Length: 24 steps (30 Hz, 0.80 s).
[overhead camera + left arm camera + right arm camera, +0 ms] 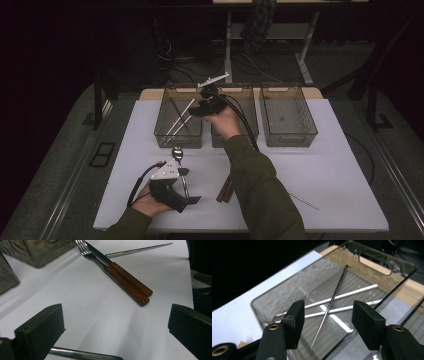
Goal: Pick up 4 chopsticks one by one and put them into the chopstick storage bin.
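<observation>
The right gripper [327,323] is held over the left bin [161,129], jaws spread with nothing pinched. A thin metal skewer [331,302] is seen lying inside that bin across two white sticks [342,296]. The left gripper [115,327] is kept low over the bench [82,302], jaws spread wide and empty, near a wooden-handled fork and knife [130,283].
</observation>
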Tool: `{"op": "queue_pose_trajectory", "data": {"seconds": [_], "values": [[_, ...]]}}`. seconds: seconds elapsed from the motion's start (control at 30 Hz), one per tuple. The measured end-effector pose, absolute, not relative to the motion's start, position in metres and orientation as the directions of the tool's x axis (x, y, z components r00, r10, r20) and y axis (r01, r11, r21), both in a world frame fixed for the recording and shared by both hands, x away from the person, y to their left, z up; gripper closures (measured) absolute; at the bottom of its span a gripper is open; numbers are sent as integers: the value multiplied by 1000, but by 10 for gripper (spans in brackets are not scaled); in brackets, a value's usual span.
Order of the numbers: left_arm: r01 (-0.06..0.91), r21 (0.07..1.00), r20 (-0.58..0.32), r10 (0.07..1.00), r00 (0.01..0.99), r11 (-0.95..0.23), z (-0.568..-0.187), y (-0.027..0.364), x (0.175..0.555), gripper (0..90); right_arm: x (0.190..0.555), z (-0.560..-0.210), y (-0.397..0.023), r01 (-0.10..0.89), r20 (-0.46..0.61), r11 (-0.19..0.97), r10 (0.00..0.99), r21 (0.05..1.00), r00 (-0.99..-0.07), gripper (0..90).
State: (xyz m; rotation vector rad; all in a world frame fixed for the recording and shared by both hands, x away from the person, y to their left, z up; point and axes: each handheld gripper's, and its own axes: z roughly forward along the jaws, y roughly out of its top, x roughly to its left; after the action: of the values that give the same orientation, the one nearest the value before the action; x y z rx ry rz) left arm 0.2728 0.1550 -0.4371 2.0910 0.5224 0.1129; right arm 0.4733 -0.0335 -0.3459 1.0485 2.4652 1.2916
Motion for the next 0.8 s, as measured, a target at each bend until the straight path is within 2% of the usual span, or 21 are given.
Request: {"op": "queue_pose_trajectory", "data": {"seconds": [0.47, 0.8], "values": [[323, 826, -121, 414, 902, -463, -438, 155, 273, 0, 446, -347, -85, 472, 156, 395, 614, 788, -774, 333], [325, 829, -124, 416, 901, -455, -437, 154, 273, 0, 425, -348, -121, 455, 145, 396, 606, 798, -782, 299]]}}
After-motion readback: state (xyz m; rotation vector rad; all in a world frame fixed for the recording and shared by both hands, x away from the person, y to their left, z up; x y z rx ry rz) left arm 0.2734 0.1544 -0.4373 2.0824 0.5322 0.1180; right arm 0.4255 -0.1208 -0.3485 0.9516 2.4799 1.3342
